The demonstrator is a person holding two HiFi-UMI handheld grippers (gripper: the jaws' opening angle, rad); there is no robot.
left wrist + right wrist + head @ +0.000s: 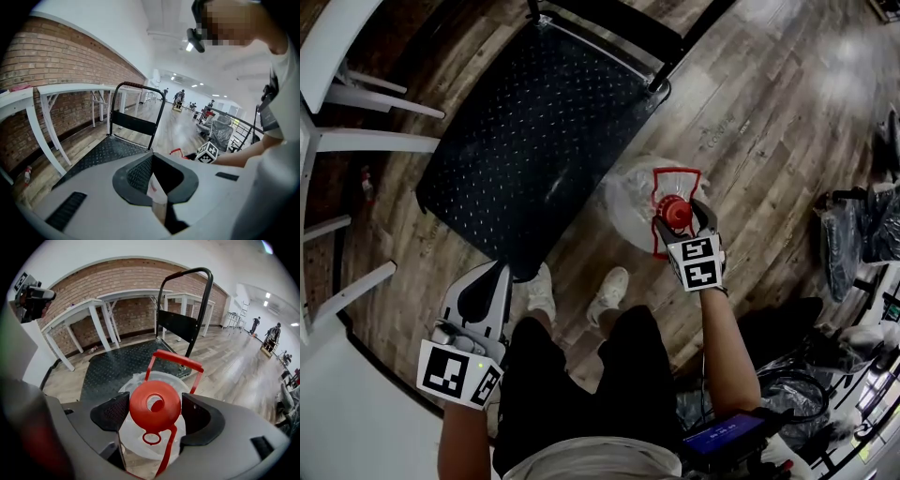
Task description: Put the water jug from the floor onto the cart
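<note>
Task barely started: water jug (628, 202) stands on the floor (769, 122), just beside the near corner of the cart (534, 131), whose deck is bare. Grip, lift and placement are all left to do. Right gripper (682, 221) is over the jug top, jaws wide apart and straddling the red cap (154, 406). The pads look just clear of it, so no grip yet. Red carry handle (178, 359) is upright behind the cap. Left gripper (480, 292) hangs off to the side by the cart edge, jaws together, holding nothing.
</note>
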